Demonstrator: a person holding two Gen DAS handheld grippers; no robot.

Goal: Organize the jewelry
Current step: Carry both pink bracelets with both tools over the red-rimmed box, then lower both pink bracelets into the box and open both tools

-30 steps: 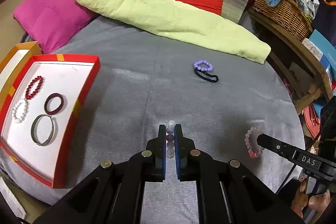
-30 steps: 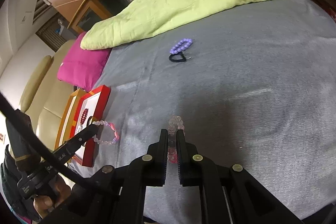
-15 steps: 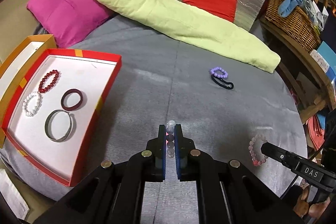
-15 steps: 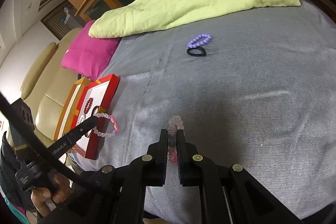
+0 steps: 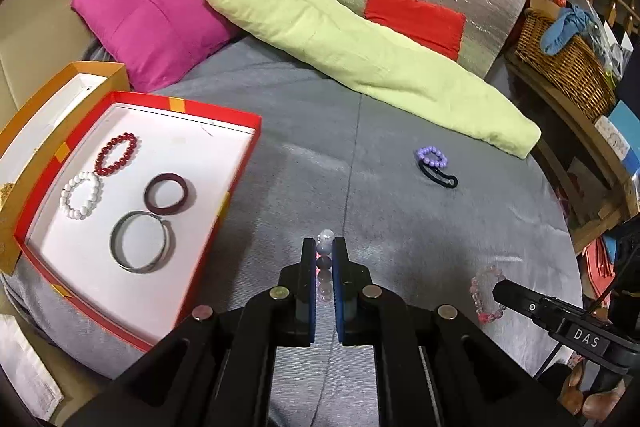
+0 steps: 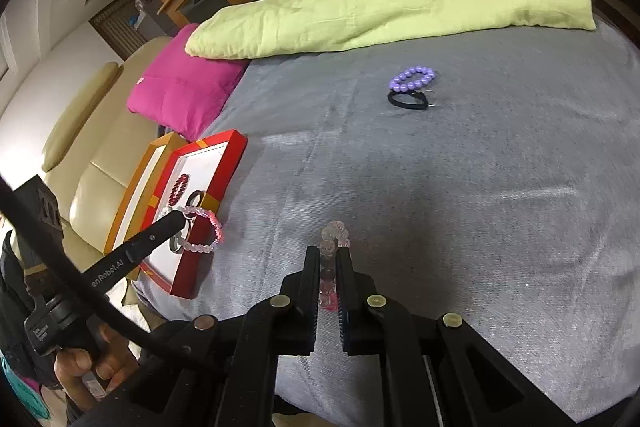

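The left gripper (image 5: 325, 253) pinches a pale pink bracelet (image 5: 325, 259) between its blue-padded fingers (image 5: 308, 267); seen from the right wrist camera, that bracelet (image 6: 200, 231) hangs as a loop off the gripper's tip, over the near corner of the red tray (image 6: 224, 167). The right gripper (image 6: 329, 259) is pressed onto a clear bracelet (image 6: 332, 247) — its beads stand in a column between the jaws, some rising past the tips. From the left wrist camera this second bracelet (image 5: 486, 293) shows at the right gripper's tip above the grey cover (image 5: 360, 187). The tray (image 5: 240, 163) sits at the bed's left edge, beside an orange box (image 5: 48, 115). On its white floor lie a red bracelet (image 5: 117, 153), a white bracelet (image 5: 81, 195), a dark bangle (image 5: 166, 193) and a metal bangle (image 5: 140, 247), the last two touching or nearly so. Well apart from the tray, farther up the cover, a purple bracelet (image 5: 431, 155) lies against a black band (image 5: 438, 177). Behind them stretch a green pillow (image 5: 360, 55) and a magenta cushion (image 5: 152, 31) — a wicker basket (image 5: 568, 67) stands off to the right.
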